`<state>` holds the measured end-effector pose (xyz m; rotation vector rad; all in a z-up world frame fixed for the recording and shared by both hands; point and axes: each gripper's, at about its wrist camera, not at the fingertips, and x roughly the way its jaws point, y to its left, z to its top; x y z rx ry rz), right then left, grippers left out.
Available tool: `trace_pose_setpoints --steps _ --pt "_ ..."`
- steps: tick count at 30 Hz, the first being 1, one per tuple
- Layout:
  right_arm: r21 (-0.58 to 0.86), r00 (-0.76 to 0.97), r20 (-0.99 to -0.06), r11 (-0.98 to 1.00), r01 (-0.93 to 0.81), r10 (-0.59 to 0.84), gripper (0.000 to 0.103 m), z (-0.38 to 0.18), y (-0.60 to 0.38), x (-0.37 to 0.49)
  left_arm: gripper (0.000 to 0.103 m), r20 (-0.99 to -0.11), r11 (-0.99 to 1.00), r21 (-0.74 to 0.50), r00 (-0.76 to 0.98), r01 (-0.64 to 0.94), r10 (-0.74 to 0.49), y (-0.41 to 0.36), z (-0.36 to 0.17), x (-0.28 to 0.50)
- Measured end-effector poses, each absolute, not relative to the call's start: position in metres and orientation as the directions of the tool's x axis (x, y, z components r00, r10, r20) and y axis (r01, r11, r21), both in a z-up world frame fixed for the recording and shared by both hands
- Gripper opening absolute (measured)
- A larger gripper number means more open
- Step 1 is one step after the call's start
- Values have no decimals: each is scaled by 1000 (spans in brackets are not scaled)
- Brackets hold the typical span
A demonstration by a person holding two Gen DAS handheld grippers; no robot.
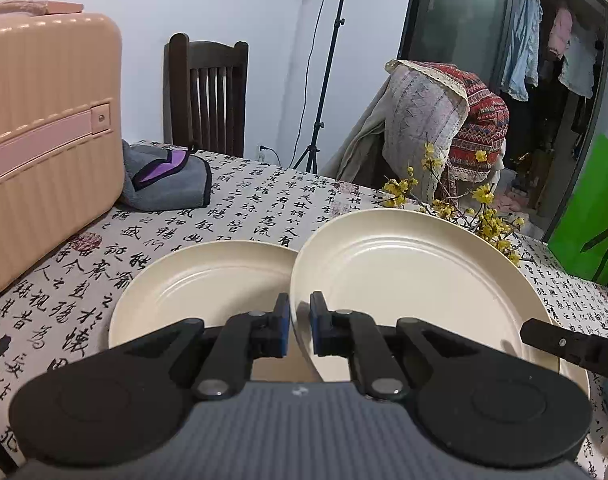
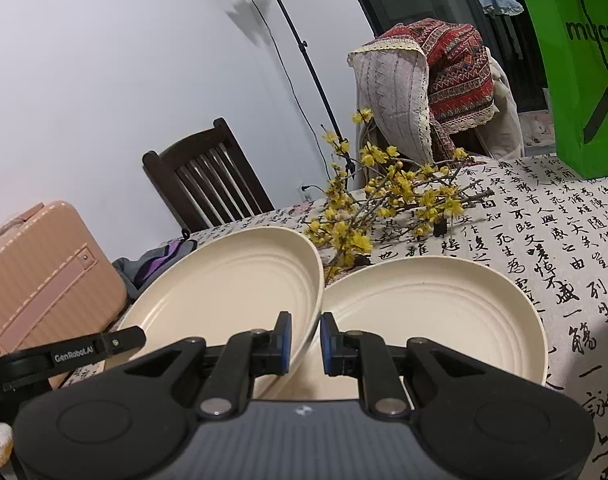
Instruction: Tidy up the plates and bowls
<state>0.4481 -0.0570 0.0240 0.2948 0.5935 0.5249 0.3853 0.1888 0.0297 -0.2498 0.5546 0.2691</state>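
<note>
— What is crowding the left side?
— A pink suitcase (image 1: 44, 128) is standing along the table's left edge, with a grey pouch (image 1: 168, 184) lying just beside it. A strip of tablecloth (image 1: 244, 200) is lying bare between them and the left plate (image 1: 192, 280).
— And further back?
— A flowering branch (image 2: 384, 200) is sprawling just behind the plates, and a green bag (image 2: 584, 80) is standing at the far right.
— The middle?
— The raised plate (image 1: 416, 272) is hanging tilted there, the left gripper (image 1: 300, 320) and right gripper (image 2: 306, 336) clamping its rim. Beyond the right plate (image 2: 444, 312), cloth is lying open.

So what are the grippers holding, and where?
Both hold one raised plate by its rim: left gripper on its left side, right gripper on its right side.
</note>
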Motion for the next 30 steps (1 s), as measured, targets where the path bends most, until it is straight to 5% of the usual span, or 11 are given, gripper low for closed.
trace_pose_setpoints --steps 30 --pt "394 707 -425 819 -418 566 15 45 -69 408 10 -518 939 -142 832 -314 200 173 50 338"
